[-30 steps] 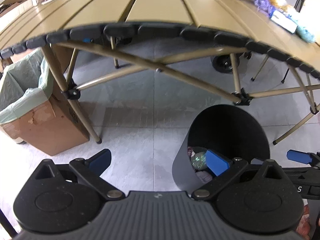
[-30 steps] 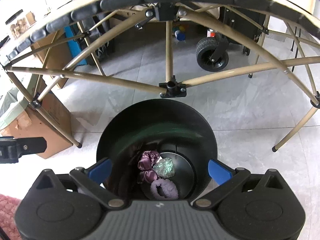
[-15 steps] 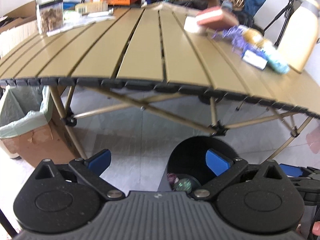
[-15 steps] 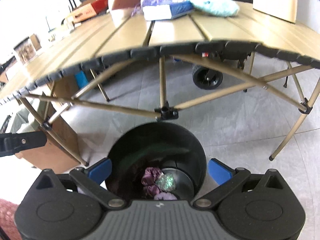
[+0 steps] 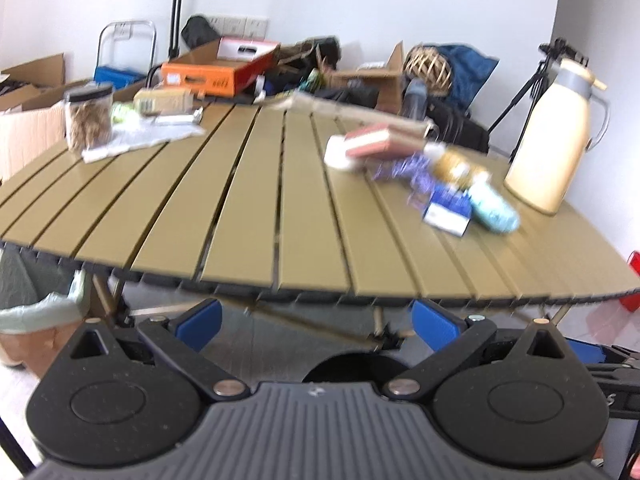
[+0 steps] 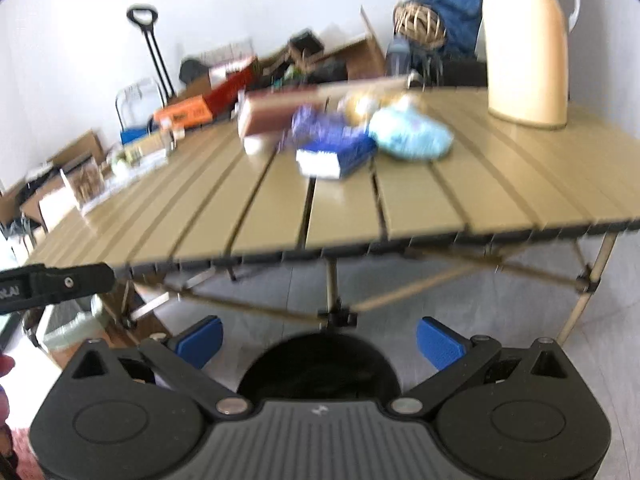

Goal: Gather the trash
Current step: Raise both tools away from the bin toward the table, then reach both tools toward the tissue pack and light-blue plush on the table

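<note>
White walls back a cluttered room, and a slatted tan tabletop [image 5: 256, 216] fills the middle of both views. On its right part lies a loose heap of trash: a blue-and-white packet [image 6: 334, 156], a pale turquoise wad [image 6: 412, 136], purple foil [image 5: 404, 170] and a gold-coloured lump [image 5: 450, 164], all touching or overlapping, blurred. Just behind them sits a pink-and-white box [image 5: 368, 142]. A cream jug [image 5: 554, 136] stands upright near the right edge, close to the heap. On the far left of the tabletop a clear jar [image 5: 88, 118] rests on white paper; boxes and bags crowd the far edge.

Between the heap and the near edge the slats are bare, and the wide middle of the tabletop is open too. Below the edge, crossed tan legs [image 6: 332, 292] stand just behind a black bin [image 6: 320, 364] on the grey floor.

Both claws hang below tabletop level, released and holding nothing: the left claw [image 5: 316, 320] and the right claw [image 6: 320, 338] show blue pads spread wide. The right view looks more squarely into the bin's dark mouth, its contents not visible; the left view catches only its rim [image 5: 352, 368]. The left view alone shows a tripod [image 5: 532, 88] beyond the jug; the right view shows the other claw's black arm [image 6: 56, 282] at its left, and a lined cardboard box [image 6: 76, 328] below
</note>
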Demonstrator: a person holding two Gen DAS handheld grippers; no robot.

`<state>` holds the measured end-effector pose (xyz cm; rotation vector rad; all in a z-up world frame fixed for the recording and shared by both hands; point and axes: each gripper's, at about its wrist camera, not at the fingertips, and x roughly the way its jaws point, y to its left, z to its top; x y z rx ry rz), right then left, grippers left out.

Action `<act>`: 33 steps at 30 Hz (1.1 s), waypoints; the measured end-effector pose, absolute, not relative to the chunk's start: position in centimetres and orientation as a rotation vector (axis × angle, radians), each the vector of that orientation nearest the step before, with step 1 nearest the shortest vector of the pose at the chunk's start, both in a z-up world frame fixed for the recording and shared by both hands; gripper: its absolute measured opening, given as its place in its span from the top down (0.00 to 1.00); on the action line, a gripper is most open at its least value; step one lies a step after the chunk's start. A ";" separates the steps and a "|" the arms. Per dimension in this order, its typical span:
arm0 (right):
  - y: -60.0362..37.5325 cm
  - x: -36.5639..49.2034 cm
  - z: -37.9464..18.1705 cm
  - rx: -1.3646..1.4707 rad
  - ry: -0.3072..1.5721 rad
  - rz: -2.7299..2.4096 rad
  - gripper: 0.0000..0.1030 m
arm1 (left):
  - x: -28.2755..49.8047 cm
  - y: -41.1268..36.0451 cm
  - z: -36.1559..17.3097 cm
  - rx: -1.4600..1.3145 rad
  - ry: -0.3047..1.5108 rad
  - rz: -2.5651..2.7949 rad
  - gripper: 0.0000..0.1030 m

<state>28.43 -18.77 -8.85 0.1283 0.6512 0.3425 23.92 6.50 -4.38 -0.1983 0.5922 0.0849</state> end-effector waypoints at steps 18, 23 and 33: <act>-25.5 33.9 -3.3 0.285 0.329 0.261 0.00 | 31.1 2.0 -0.5 -0.181 0.428 0.035 0.00; -26.7 36.3 -3.5 0.274 0.299 0.213 0.00 | 34.4 -0.1 -1.0 -0.154 0.443 0.009 0.00; -28.2 39.7 -4.8 0.313 0.255 0.128 0.00 | 40.5 -5.2 -4.3 -0.032 0.468 -0.010 0.00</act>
